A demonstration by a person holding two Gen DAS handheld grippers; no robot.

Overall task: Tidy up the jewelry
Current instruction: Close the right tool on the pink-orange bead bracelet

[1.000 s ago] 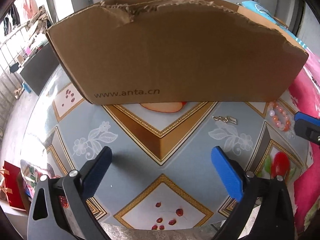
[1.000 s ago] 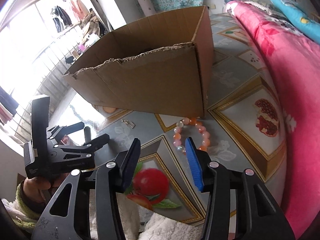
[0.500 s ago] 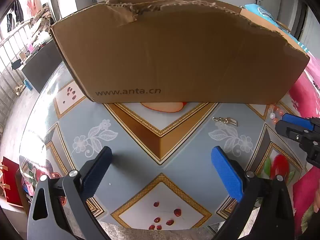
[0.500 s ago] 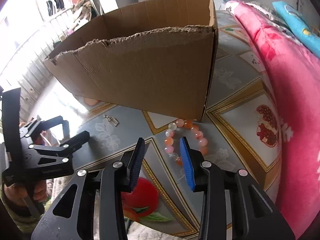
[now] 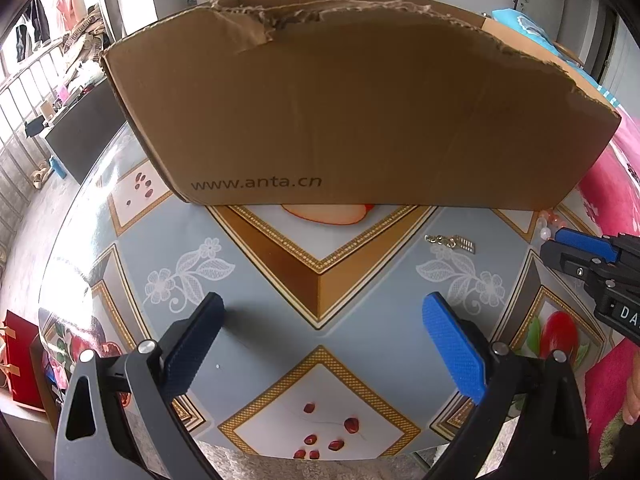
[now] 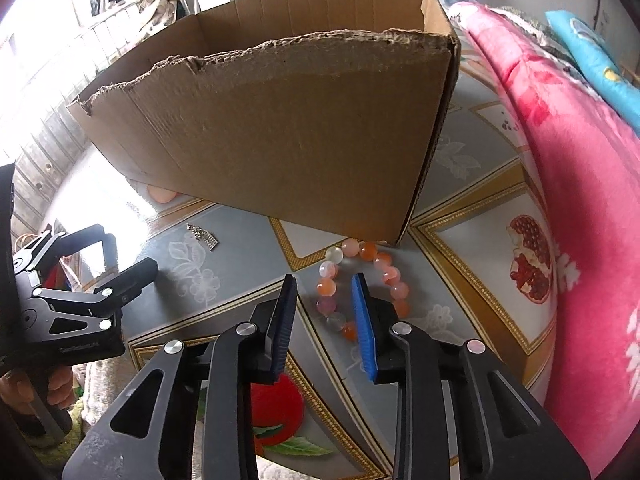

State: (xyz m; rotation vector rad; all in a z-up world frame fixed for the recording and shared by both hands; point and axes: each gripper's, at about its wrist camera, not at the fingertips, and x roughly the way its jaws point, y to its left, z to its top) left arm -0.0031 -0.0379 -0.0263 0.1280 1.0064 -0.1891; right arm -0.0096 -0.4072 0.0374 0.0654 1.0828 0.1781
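A pink and orange bead bracelet (image 6: 362, 276) lies on the patterned tablecloth just in front of the cardboard box (image 6: 296, 128). My right gripper (image 6: 325, 292) is open, its jaws standing either side of the bracelet's near-left beads, low over them. In the left wrist view only a few beads (image 5: 550, 220) show past the right gripper (image 5: 576, 250). A small silver pendant (image 5: 452, 242) lies in front of the box; it also shows in the right wrist view (image 6: 204, 235). My left gripper (image 5: 320, 332) is wide open and empty above the table.
The tall box (image 5: 352, 112) with a torn top edge fills the back of the table. A pink blanket (image 6: 580, 184) lies along the table's right side. The table's near edge (image 5: 312, 460) is close below the left gripper.
My right gripper has moved forward and down onto the bracelet and its jaws have narrowed. My left gripper has hardly moved.
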